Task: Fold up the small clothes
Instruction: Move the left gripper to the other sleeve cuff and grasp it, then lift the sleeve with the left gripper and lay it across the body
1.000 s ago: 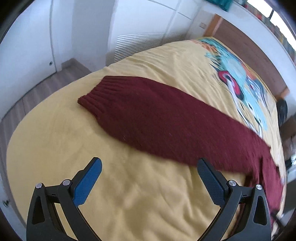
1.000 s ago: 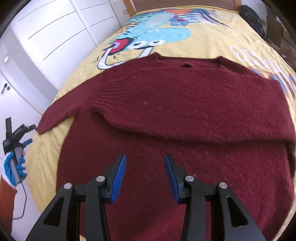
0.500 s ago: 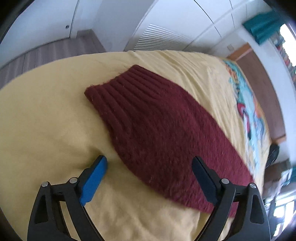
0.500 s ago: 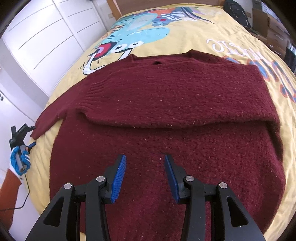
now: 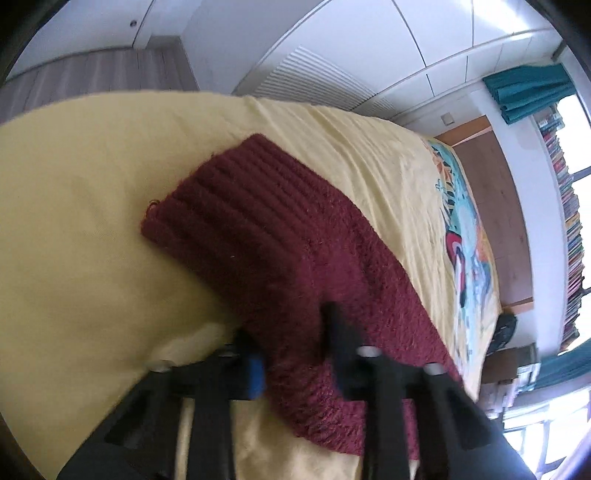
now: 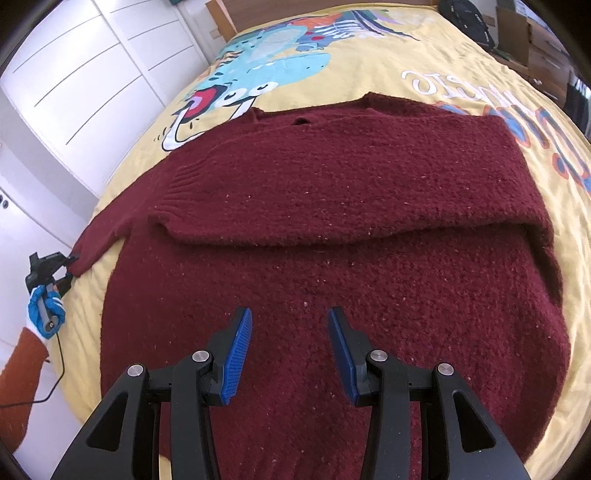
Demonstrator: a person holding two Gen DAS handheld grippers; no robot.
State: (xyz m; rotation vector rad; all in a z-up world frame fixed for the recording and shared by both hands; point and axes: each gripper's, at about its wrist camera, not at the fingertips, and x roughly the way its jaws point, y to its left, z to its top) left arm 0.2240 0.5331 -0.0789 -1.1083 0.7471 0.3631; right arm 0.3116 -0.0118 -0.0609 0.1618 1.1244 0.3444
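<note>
A dark red knit sweater (image 6: 351, 229) lies flat on the yellow bed cover (image 6: 461, 66), one sleeve folded across its chest. Its other sleeve (image 5: 280, 251) stretches out to the left, ribbed cuff at the end. My left gripper (image 5: 291, 347) has its fingers closed in on the sleeve's near edge, the knit pinched between them; it also shows in the right wrist view (image 6: 61, 266) at the sleeve's cuff. My right gripper (image 6: 290, 350) is open and empty, hovering over the sweater's lower body.
White wardrobe doors (image 6: 74, 74) stand along the bed's left side. A wooden headboard (image 5: 495, 206) and a dark bag (image 6: 465, 18) are at the far end. Boxes (image 6: 535, 40) sit at the right. The bed edge drops to wooden floor (image 5: 92, 74).
My left gripper moved forward onto the sleeve and closed from wide open onto its edge. My right gripper stayed open and drew back slightly over the sweater.
</note>
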